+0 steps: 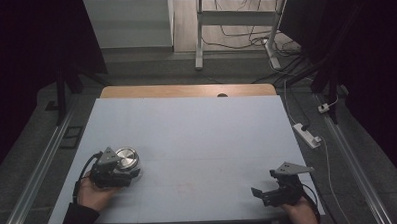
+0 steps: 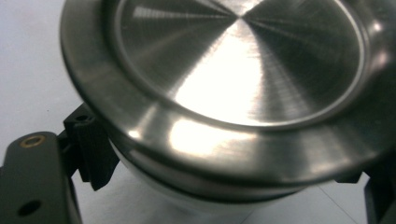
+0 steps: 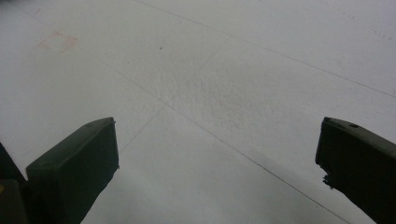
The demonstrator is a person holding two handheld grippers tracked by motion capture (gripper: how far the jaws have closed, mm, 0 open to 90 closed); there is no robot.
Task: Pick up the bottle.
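The left tool (image 1: pixel 131 173) is clamped on the steel-lidded jar (image 1: pixel 126 157), not yet lifted off the tabletop (image 1: pixel 197 137); the right tool (image 1: pixel 263 194) waits, jaws apart.

Dim room: grey floor (image 1: pixel 150 68), a white desk frame (image 1: pixel 233 20) at twelve o'clock, a power strip (image 1: pixel 307 134) at three o'clock.

I see a brushed silver lid (image 2: pixel 243 79) with fine radial streaks on a white-sided can (image 2: pixel 187 205). My bench (image 1: pixel 197 137) is pale blue-white, crossed by thin lines, with a faint pink square (image 3: pixel 57 41) at ten o'clock. Both hand-held grippers (image 1: pixel 119 176) (image 1: pixel 270 192) are black with grey plates.
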